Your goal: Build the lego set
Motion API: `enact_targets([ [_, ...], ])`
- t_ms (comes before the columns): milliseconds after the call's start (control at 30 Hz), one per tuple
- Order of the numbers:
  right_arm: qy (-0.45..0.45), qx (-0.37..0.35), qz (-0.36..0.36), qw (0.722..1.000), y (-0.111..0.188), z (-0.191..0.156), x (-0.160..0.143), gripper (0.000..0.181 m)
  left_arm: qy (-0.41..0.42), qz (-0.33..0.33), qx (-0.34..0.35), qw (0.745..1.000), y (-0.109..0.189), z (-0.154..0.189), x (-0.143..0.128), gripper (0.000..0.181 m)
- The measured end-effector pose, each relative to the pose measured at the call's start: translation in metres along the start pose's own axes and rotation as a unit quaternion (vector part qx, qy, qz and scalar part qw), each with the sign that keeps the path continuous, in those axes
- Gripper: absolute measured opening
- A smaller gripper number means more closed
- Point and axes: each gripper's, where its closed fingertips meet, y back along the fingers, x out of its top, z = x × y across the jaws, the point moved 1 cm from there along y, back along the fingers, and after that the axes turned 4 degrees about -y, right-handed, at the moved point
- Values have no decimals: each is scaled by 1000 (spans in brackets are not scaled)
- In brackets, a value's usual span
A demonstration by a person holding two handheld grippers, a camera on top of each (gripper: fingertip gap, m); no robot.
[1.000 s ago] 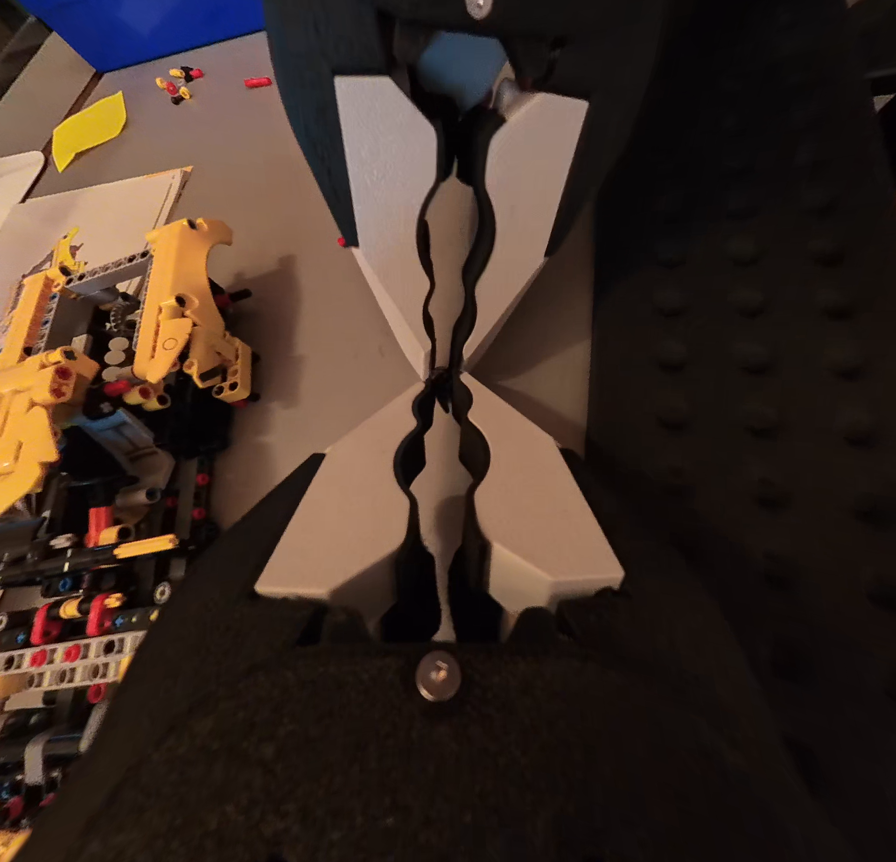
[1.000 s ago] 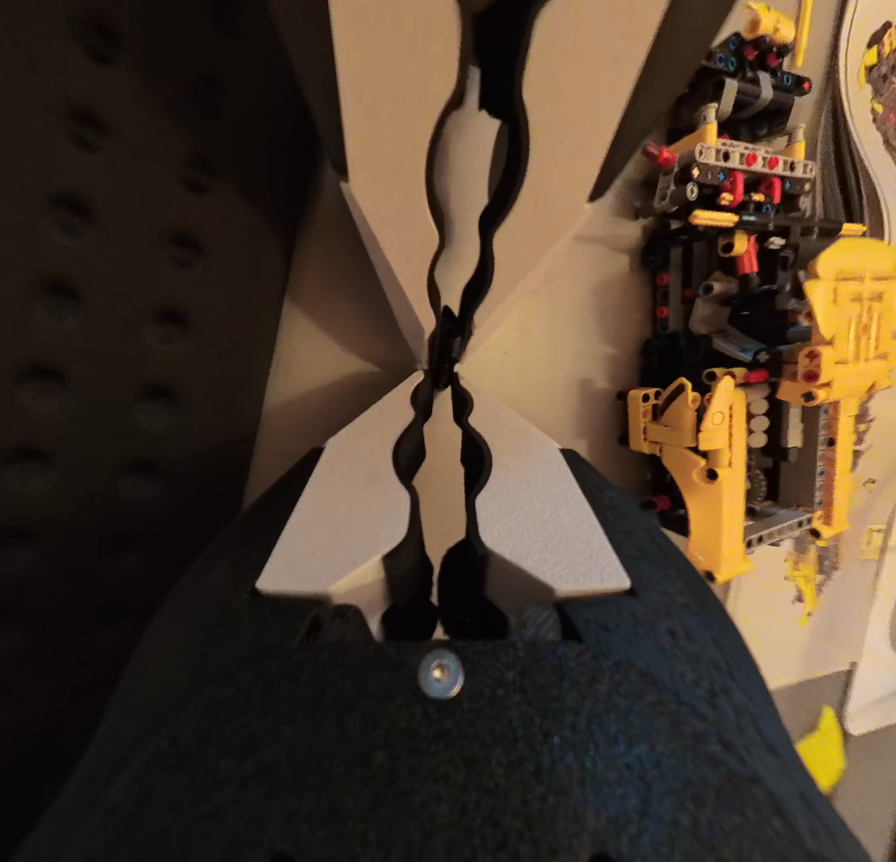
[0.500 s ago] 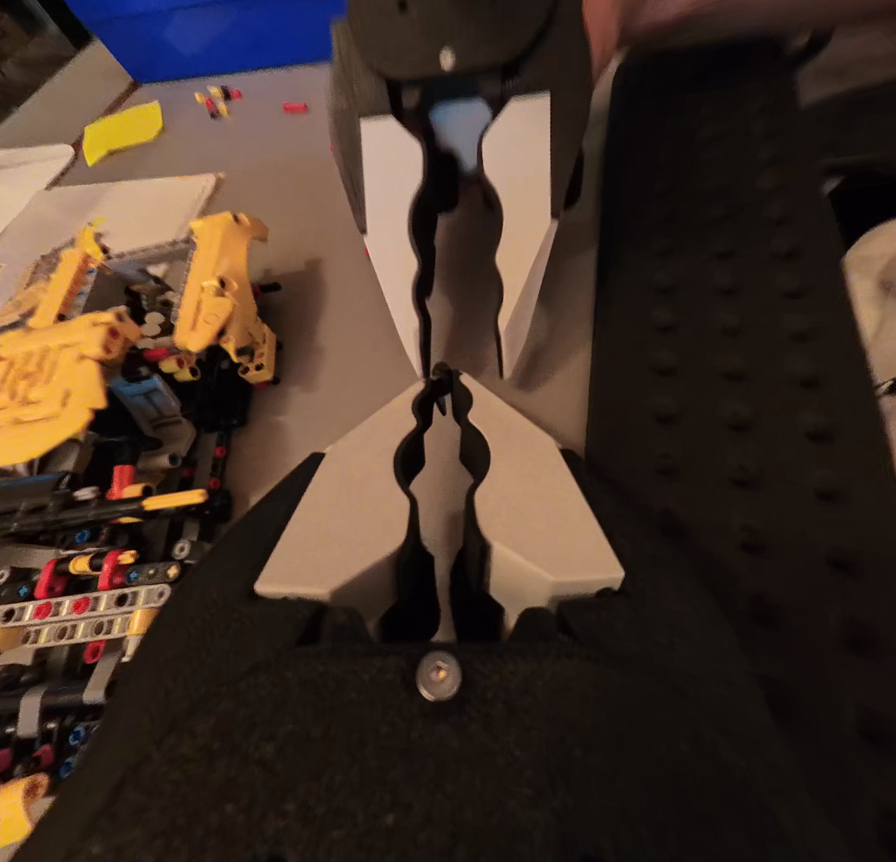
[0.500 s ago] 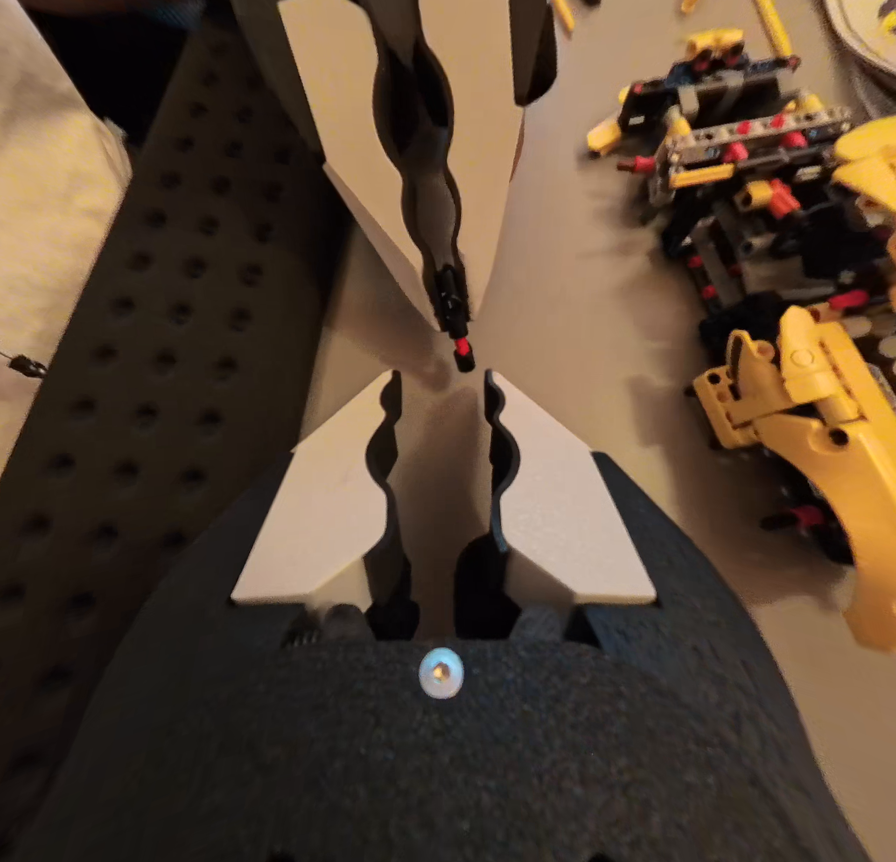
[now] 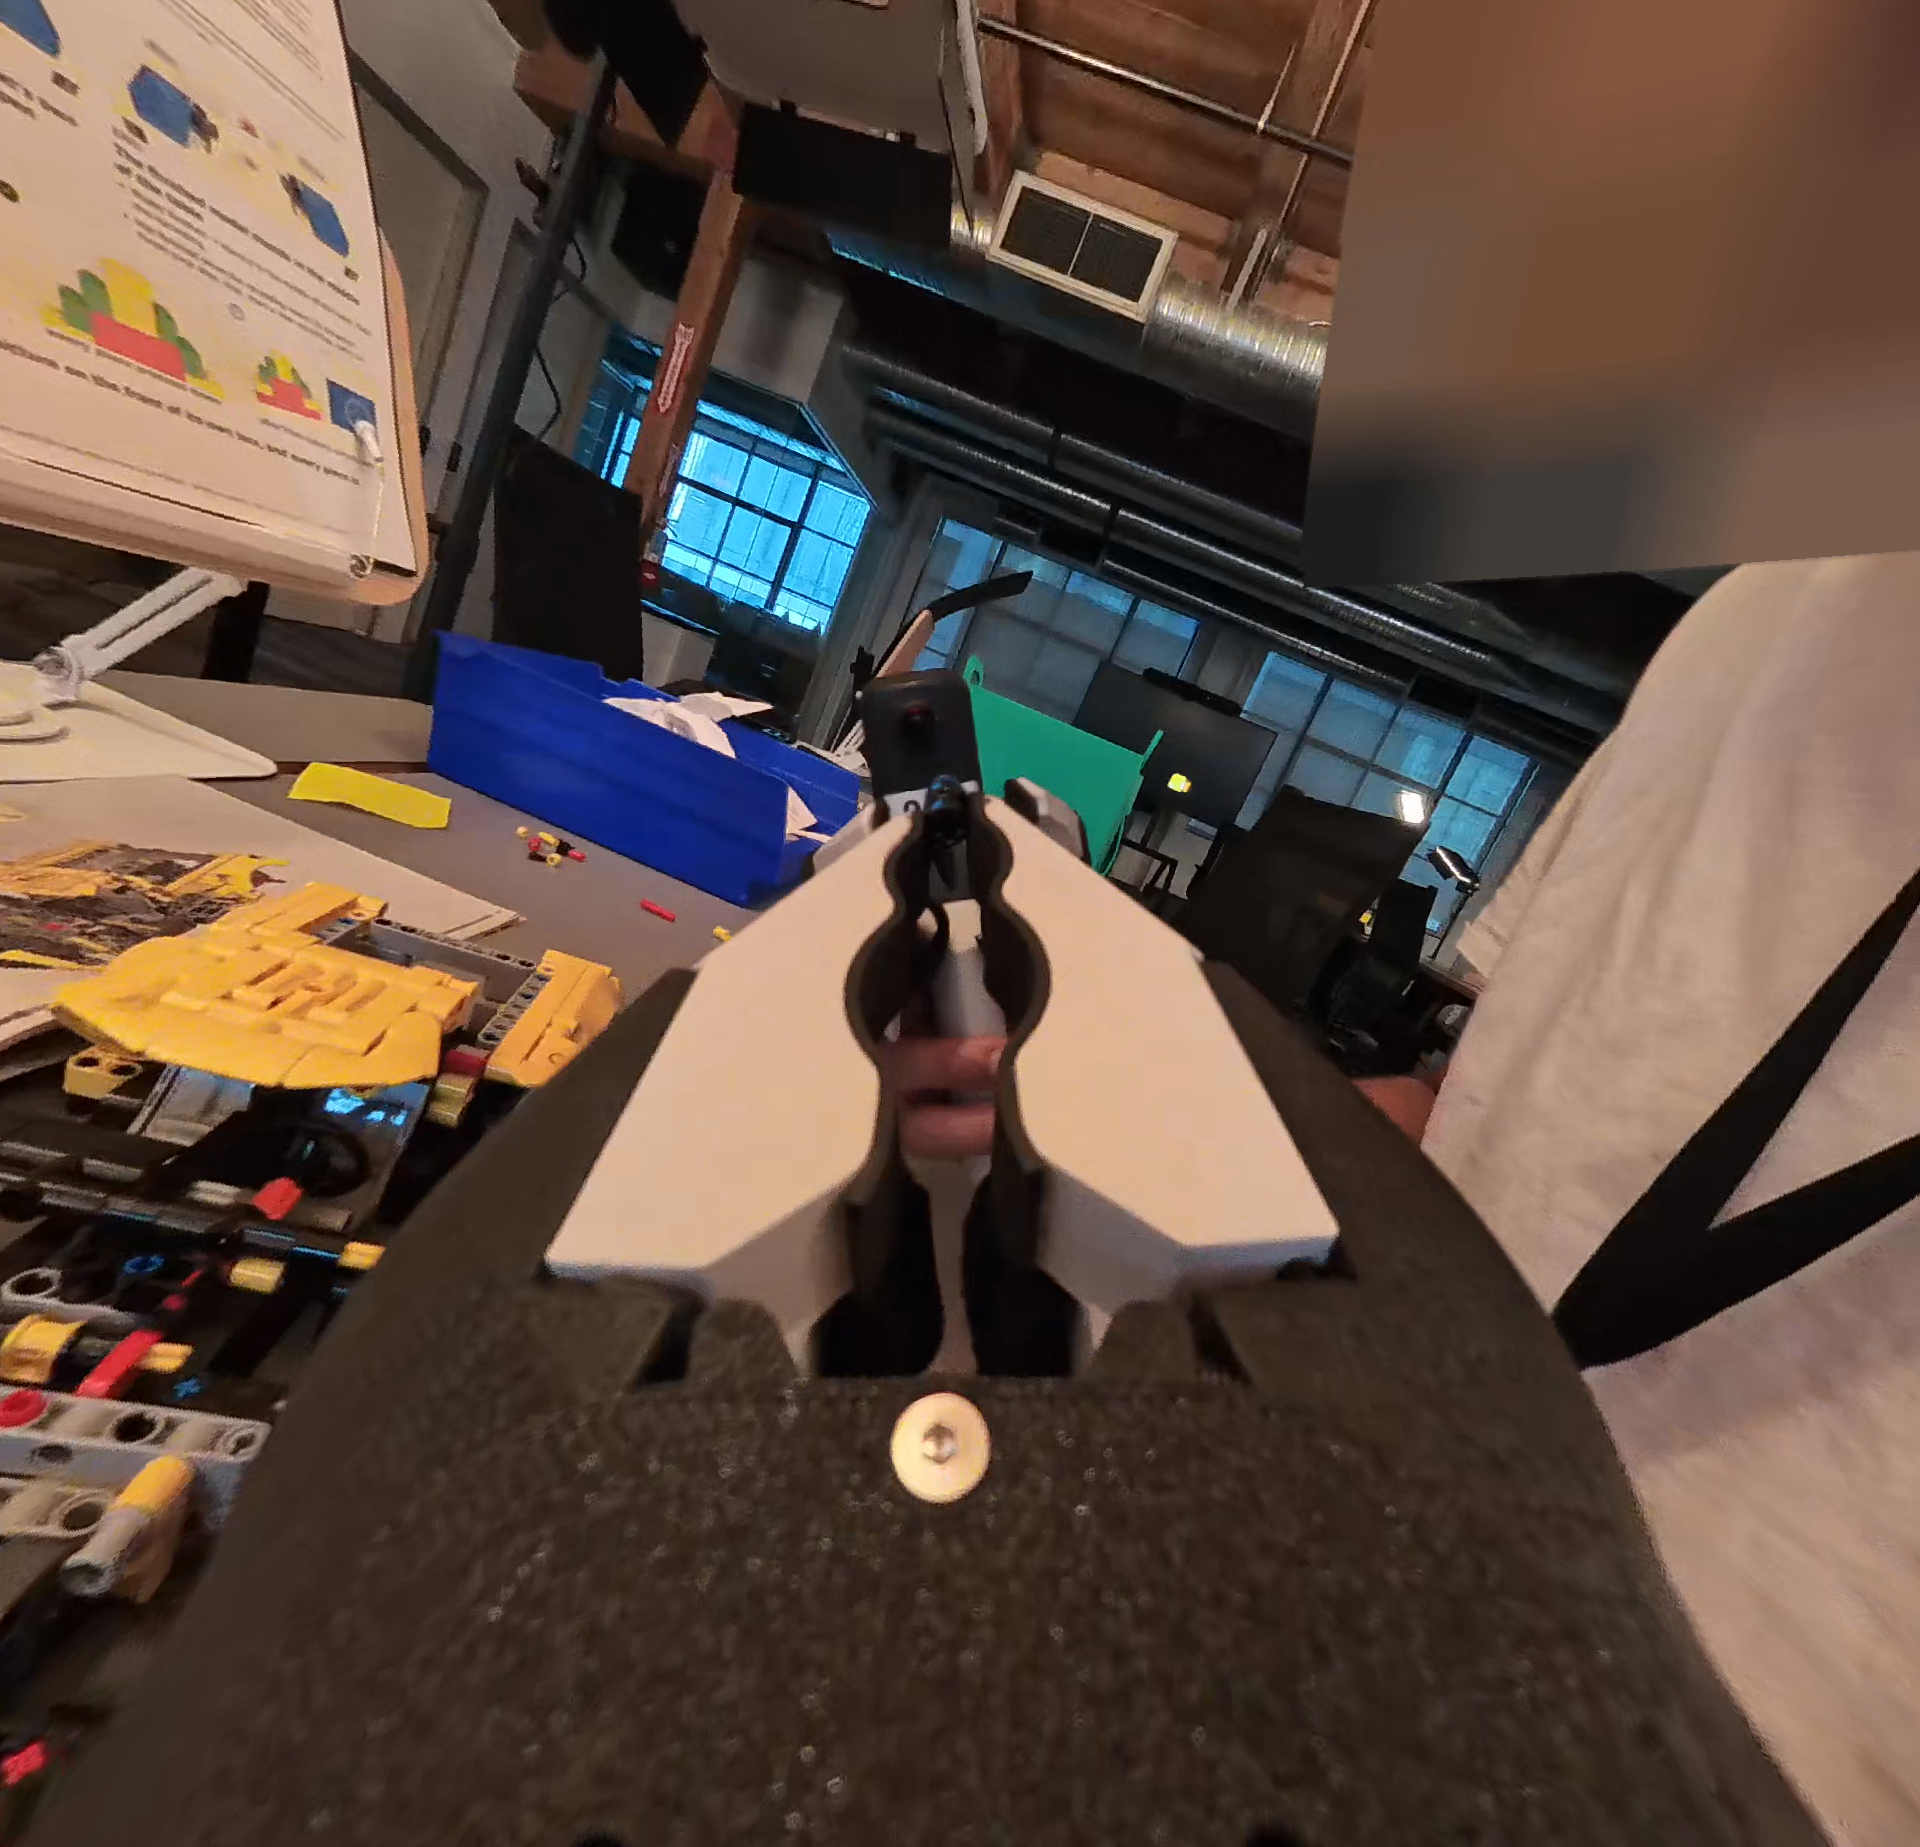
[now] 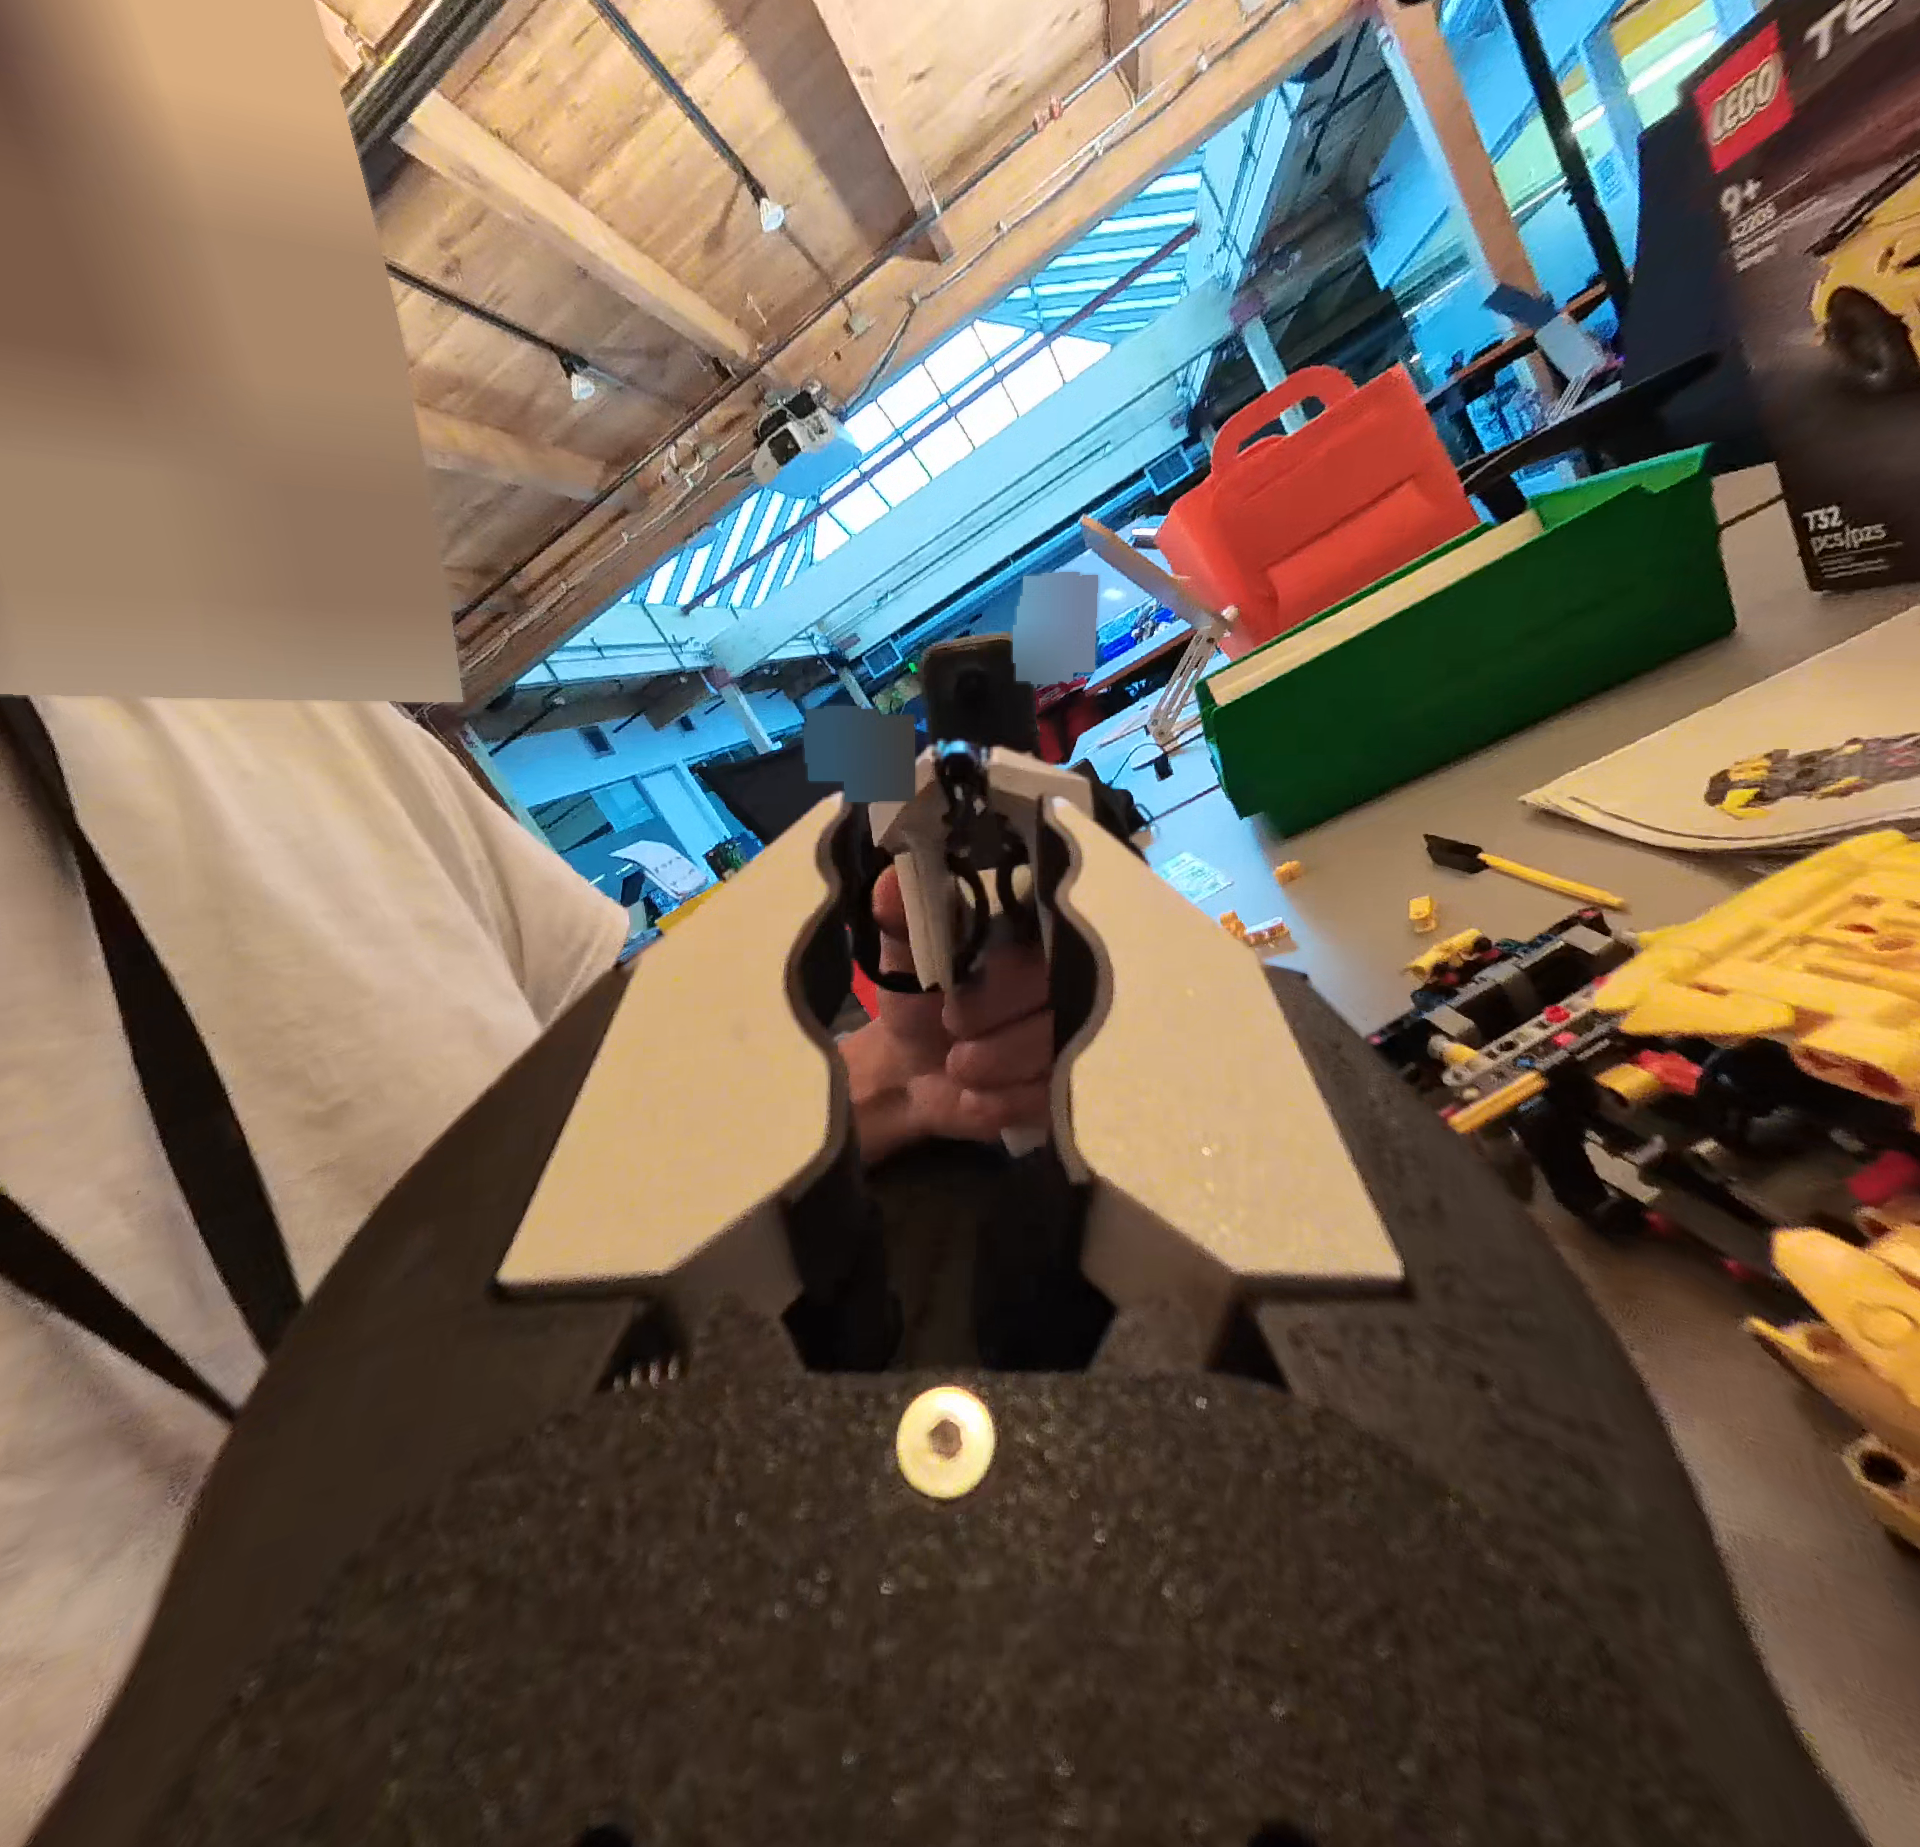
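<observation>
Left gripper (image 5: 943, 810) pinches a small black pin (image 5: 943, 798), right gripper (image 6: 940, 821) narrowly parted, lego model (image 5: 260, 1049) on the table (image 5: 582, 893).

Both wrist views tilted up, facing each other close; share yellow lego model (image 5: 270, 1008) (image 6: 1714, 976).

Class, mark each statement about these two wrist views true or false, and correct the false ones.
1. The left tool is shut on a small black piece. True.
2. The right tool is shut. False: its jaws stand apart, with nothing between them.
3. A blue bin stands on the table. True.
4. The right tool holds the yellow lego model up. False: the model lies on the table, off to that tool's side and untouched by it.
</observation>
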Motion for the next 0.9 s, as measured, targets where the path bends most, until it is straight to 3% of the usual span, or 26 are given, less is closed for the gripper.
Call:
enact_targets([
  [233,43,-11,18,999,-7,-2,6,7,12,-4,-7,1000,-2,1,-3,6],
  [433,51,-14,5,999,-7,-1,2,16,16,-12,-10,1000,-3,2,-5,6],
  [600,69,-19,-11,997,-7,-2,-2,6,20,-15,-16,1000,-3,3,-6,6],
  [900,27,-19,-132,991,9,3,-24,6,-19,-101,-20,994,-1,5,-32,6],
])
